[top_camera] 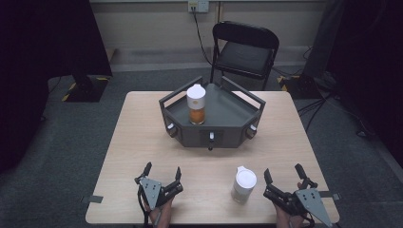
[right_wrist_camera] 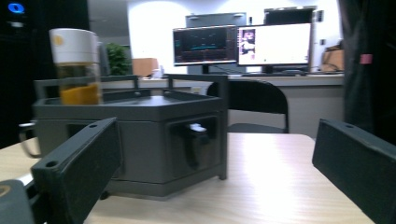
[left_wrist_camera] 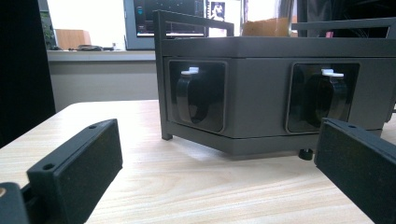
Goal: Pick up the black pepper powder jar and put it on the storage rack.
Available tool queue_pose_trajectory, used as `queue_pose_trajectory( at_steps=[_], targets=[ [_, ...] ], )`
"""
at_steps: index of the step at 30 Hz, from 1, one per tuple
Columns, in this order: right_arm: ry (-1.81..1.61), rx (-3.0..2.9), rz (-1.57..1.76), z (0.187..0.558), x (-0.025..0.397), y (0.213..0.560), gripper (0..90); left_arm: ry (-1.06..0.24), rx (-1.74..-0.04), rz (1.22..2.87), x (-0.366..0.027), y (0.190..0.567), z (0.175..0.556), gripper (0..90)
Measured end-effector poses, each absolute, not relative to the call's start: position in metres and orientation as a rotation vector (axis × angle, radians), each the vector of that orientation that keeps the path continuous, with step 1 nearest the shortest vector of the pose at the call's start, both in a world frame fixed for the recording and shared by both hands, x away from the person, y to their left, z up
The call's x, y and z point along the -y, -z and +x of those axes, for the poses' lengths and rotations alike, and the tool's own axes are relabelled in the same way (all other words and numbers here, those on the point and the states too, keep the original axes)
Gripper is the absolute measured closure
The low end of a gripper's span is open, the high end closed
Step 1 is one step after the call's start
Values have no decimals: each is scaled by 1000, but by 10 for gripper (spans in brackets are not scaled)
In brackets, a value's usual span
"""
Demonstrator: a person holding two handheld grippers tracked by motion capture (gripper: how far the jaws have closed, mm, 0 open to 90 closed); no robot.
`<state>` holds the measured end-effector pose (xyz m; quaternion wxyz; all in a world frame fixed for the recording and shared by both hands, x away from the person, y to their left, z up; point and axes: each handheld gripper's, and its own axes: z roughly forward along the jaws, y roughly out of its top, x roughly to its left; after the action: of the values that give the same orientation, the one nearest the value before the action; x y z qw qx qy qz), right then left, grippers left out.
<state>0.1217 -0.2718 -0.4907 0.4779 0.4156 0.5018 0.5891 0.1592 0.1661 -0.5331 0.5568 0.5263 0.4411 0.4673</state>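
A white jug point(top_camera: 244, 185) stands upright on the table point(top_camera: 142, 137) near its front edge, long axis vertical, its small spout at the rim turned away from the person and a little left. It sits just left of the right gripper point(top_camera: 284, 175) and apart from it — the left gripper point(top_camera: 163, 171) rests well off to the jug's left. Both grippers have their jaws spread wide and hold nothing. Farther back stands a dark grey tray point(top_camera: 223, 114) carrying a white-capped bottle point(top_camera: 196, 104) of orange liquid, upright
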Motion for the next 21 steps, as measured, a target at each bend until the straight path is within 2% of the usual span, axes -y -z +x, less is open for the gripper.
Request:
queue_pose_trajectory(
  at_steps=[21],
  targets=[
    [-1601,-1334,885,122,261,476,0,-1099,-1037,1245,-167,533,159,1]
  ],
)
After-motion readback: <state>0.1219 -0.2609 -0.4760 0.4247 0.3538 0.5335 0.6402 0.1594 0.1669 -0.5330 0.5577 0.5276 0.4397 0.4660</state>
